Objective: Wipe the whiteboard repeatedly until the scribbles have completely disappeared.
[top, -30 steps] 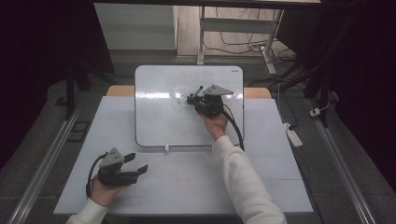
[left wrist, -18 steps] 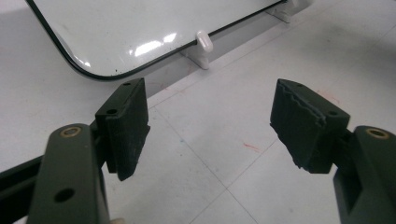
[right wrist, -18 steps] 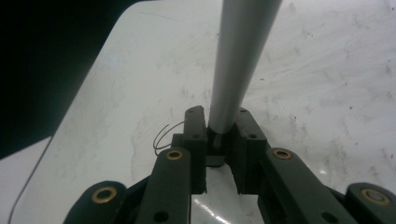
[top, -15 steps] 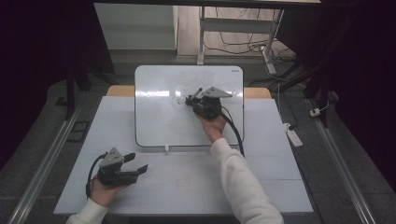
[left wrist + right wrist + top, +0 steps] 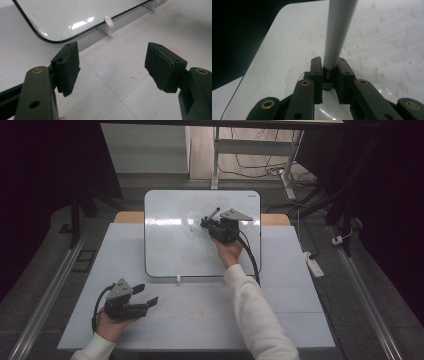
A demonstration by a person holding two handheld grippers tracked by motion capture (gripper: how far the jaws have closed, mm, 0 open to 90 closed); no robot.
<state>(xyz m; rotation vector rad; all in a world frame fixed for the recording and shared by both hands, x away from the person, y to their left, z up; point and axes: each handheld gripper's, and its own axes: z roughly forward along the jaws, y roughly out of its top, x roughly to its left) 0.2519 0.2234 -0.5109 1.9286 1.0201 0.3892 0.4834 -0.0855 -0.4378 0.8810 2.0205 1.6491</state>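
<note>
We are writing on the whiteboard lying at the far middle of the table: our right gripper, jaws closed tight around a marker, is pressing its tip by a small mark. Our left gripper is resting at the near left, jaws wide apart and empty. Next, we judge, calls for steady strokes while keeping the grip firm.

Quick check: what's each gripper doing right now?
Left gripper: open, empty, over the table.
Right gripper: shut on a marker, at the whiteboard.
</note>
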